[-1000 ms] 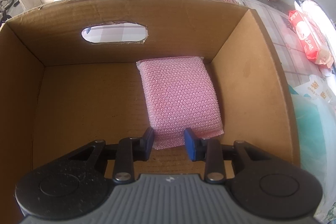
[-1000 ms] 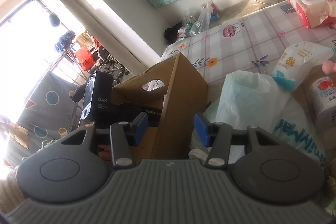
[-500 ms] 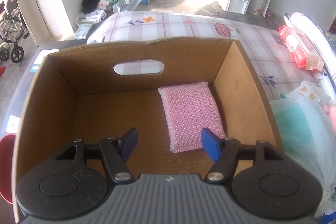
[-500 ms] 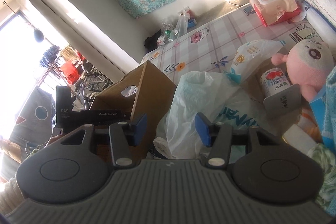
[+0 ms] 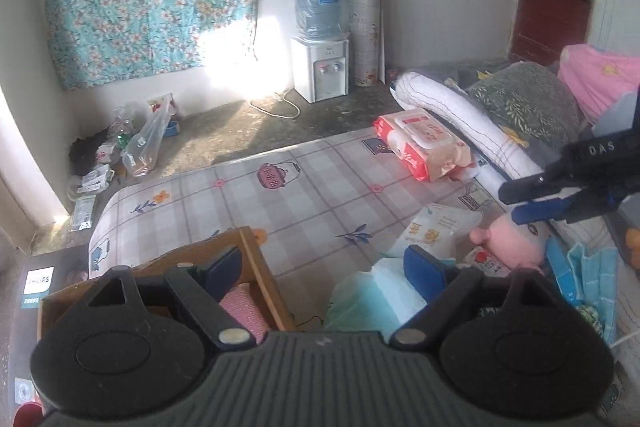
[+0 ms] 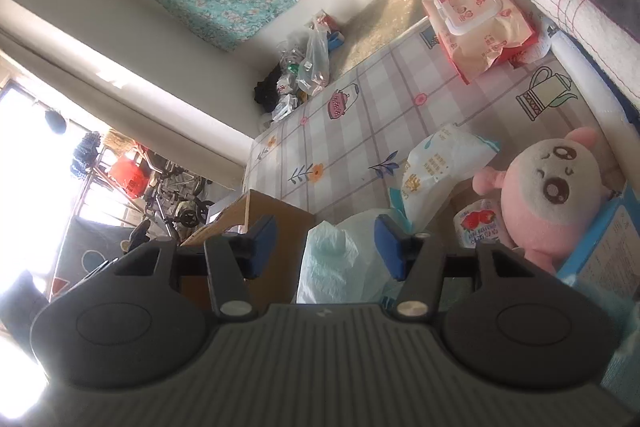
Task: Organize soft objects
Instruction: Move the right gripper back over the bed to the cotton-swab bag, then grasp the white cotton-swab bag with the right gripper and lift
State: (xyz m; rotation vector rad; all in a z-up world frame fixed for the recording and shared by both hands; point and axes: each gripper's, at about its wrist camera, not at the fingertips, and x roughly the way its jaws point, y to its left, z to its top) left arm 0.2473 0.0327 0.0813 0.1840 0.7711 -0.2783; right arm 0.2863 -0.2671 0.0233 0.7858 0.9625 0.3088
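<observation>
My left gripper (image 5: 324, 277) hangs above the near right corner of the cardboard box (image 5: 264, 279), its jaws opening wide with nothing between them. The pink mesh sponge (image 5: 242, 311) lies loose inside the box, partly hidden by my left finger. My right gripper (image 6: 324, 247) is open too, its jaws still widening and empty, over a pale plastic bag (image 6: 340, 263). A pink plush toy (image 6: 556, 187) sits to its right on the patterned mat (image 6: 360, 131). From the left wrist view the right gripper (image 5: 560, 203) shows at the right edge, above the plush (image 5: 508, 239).
A white snack pouch (image 6: 440, 159), a strawberry can (image 6: 476, 223), a red-and-cream wipes pack (image 6: 476, 23) and blue packaging (image 6: 604, 247) lie on the mat. A rolled white quilt (image 5: 460, 115) and pillows bound the right side. A dark Philips box (image 5: 40, 283) sits left of the carton.
My left gripper let go of the pink sponge in the box, spread its jaws and rose up and back out of the box. My right gripper swung right, toward the plush toy.
</observation>
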